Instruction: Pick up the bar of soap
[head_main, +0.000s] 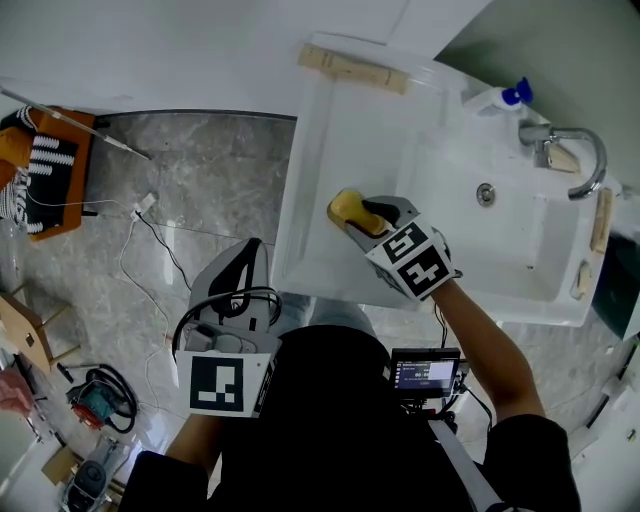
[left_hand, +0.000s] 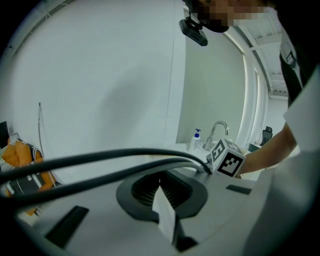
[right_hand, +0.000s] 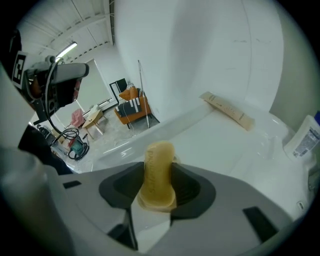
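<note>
The bar of soap (head_main: 349, 207) is yellow and rounded. It stands on edge between the jaws of my right gripper (head_main: 358, 218), which is shut on it just above the white counter (head_main: 315, 150), left of the basin. In the right gripper view the soap (right_hand: 159, 175) fills the gap between the jaws, with the counter below it. My left gripper (head_main: 251, 260) hangs off the counter's left front corner over the floor, jaws together with nothing in them. In its own view the left gripper (left_hand: 161, 200) shows one thin white pad edge in the middle, and the right gripper's marker cube (left_hand: 227, 157) ahead.
A sink basin (head_main: 520, 215) with a chrome faucet (head_main: 578, 150) lies right of the soap. A pump bottle (head_main: 505, 97) stands behind it and a wooden block (head_main: 352, 68) lies at the counter's far edge. An orange chair (head_main: 45, 170), cables and tools (head_main: 95, 400) are on the marble floor to the left.
</note>
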